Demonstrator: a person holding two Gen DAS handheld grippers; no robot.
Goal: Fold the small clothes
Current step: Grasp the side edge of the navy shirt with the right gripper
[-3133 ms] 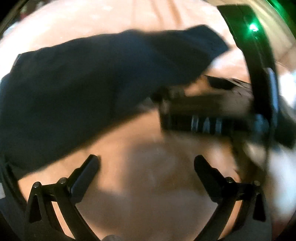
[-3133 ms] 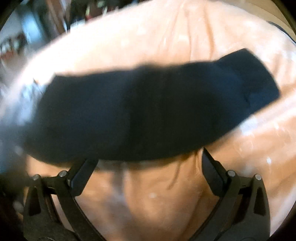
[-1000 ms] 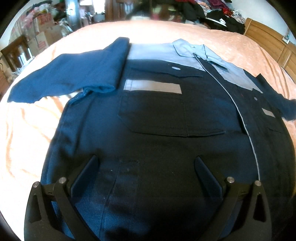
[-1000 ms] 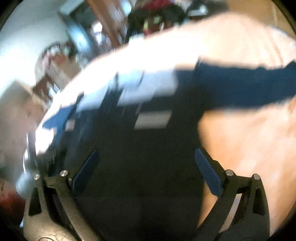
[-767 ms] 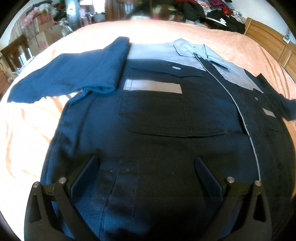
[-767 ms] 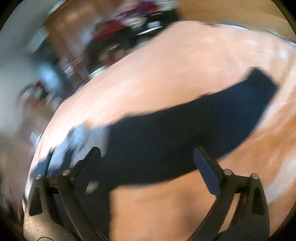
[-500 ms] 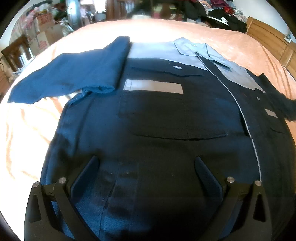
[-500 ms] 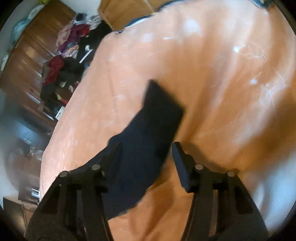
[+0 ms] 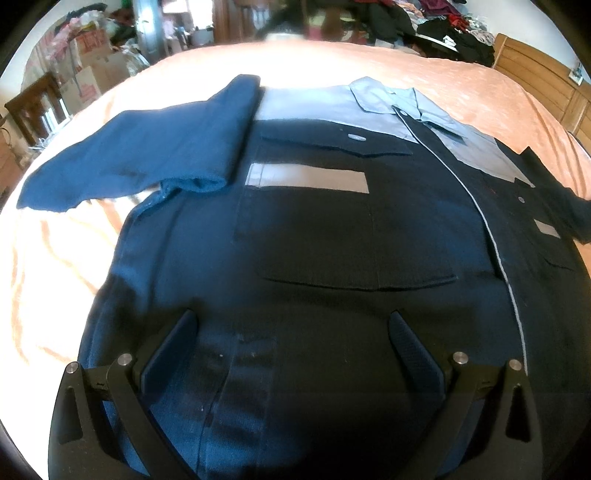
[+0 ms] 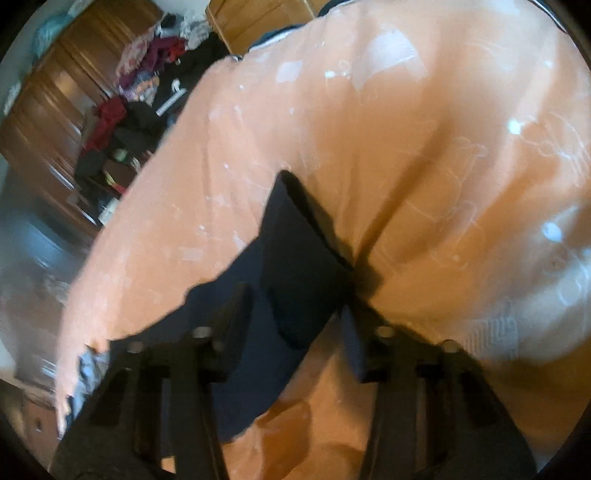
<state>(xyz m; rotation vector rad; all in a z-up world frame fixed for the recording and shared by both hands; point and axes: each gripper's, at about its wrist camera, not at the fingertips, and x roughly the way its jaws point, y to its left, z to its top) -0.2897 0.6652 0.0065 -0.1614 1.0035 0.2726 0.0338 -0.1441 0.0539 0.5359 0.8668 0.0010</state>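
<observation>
Jacket [image 9: 332, 236], navy with grey yoke and collar, lay flat, front up, across the middle of the bed [image 9: 461, 85]; one sleeve [image 9: 140, 162] stretched toward the bed's left edge. Left gripper [image 9: 291, 332] hovered spread wide over the hem, empty. Right gripper [image 10: 295, 314] straddled the other sleeve's cuff [image 10: 295, 251], half closed; grip unclear through blur. Clothes heap [image 9: 424, 22] beyond the bed.

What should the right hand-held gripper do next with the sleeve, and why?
Probably close on the sleeve and carry it across onto the shirt. The right hand-held gripper straddles the sleeve's end with its jaws partly apart, not yet pinching. In the left view that sleeve lies stretched out over the bedspread. The left hand-held gripper hangs open over the hem, holding nothing.
</observation>
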